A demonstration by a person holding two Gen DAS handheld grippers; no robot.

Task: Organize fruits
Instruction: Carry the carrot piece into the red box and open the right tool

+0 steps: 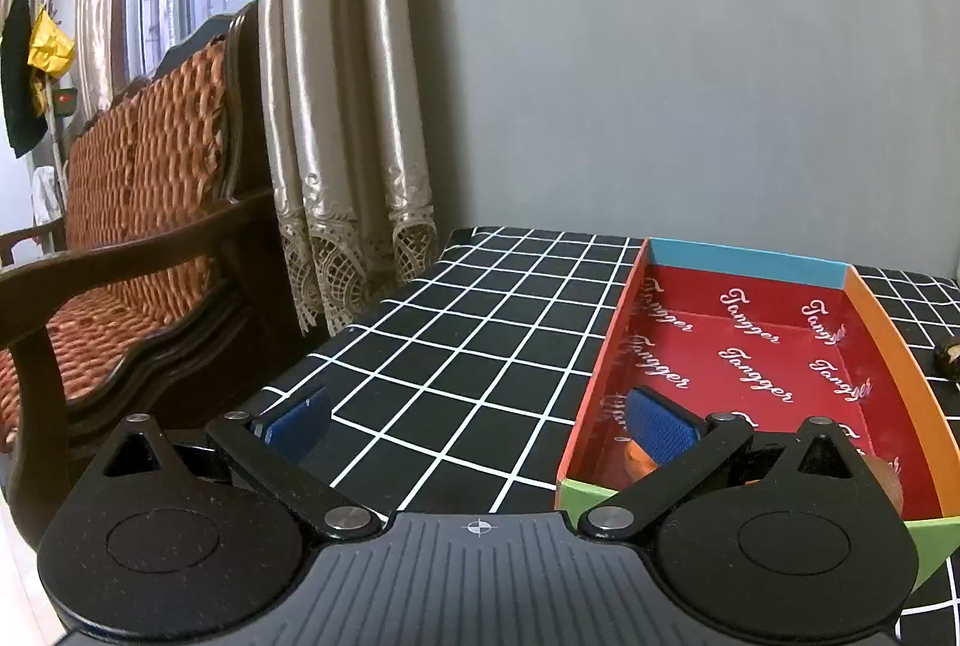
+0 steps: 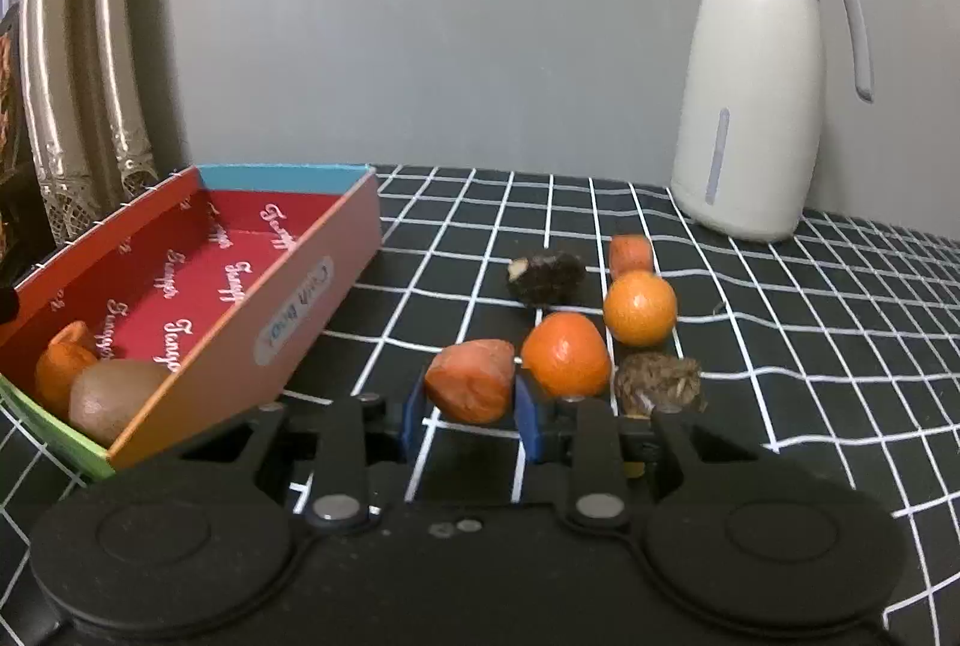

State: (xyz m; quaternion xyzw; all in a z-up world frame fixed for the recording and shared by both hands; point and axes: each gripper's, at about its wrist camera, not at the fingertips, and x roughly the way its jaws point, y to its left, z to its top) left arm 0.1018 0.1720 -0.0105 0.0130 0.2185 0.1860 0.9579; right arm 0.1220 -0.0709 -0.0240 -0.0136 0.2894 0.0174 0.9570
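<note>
Right gripper (image 2: 468, 415), at lower centre of its frame, clamps its blue pads on a reddish-orange fruit chunk (image 2: 469, 380), just right of the red-lined cardboard tray (image 2: 288, 310)

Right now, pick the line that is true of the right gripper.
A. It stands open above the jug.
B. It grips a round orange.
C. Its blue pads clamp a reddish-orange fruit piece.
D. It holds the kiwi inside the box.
C: in the right wrist view the right gripper has its blue pads pressed on either side of the reddish-orange fruit piece, while the two oranges sit apart behind it.
</note>
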